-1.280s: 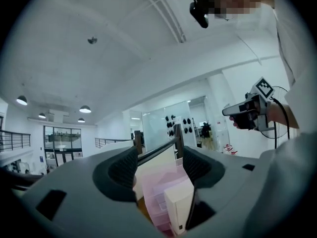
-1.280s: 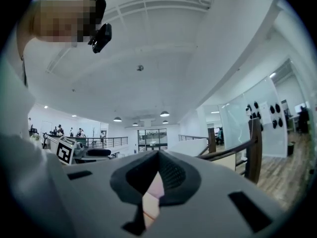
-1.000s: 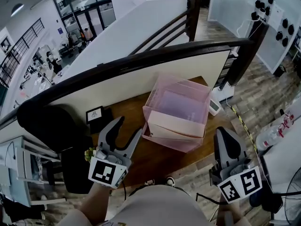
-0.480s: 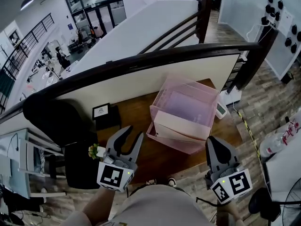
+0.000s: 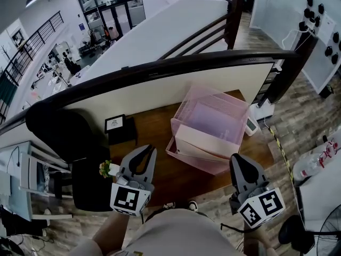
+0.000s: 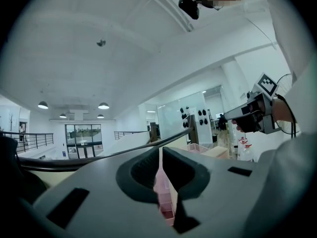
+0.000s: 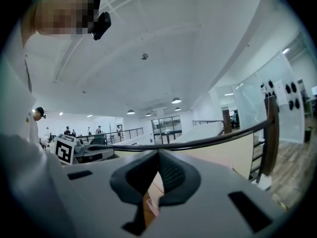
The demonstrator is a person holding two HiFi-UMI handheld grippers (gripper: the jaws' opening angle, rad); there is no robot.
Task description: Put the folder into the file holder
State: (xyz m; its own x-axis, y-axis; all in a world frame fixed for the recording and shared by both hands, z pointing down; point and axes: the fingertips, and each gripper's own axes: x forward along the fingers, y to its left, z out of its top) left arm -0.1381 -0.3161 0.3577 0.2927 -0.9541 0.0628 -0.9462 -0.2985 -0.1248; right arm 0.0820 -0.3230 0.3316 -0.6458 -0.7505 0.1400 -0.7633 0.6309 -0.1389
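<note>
Pink holder point(image 5: 182, 112) sits on the wooden desk point(image 5: 152, 129), right of centre, its far side near the pale wall under the dark handrail point(image 5: 160, 67). The cream folder point(image 5: 205, 144) is already inside the holder, at its near end, lying tilted against the near wall.

Left gripper point(image 5: 151, 150): we see its jaws have just been closing and now meet tip to tip with nothing between them. It hangs over the desk's near part, just left of the holder and not touching it.

Right gripper point(image 5: 236, 159): jaws together as well, empty. It sits at the holder's near right corner, apart from it.

Also noted on the desk's left: a small framed picture point(image 5: 114, 124) and a little plant point(image 5: 106, 169). A black chair point(image 5: 58, 135) stands further left.
</note>
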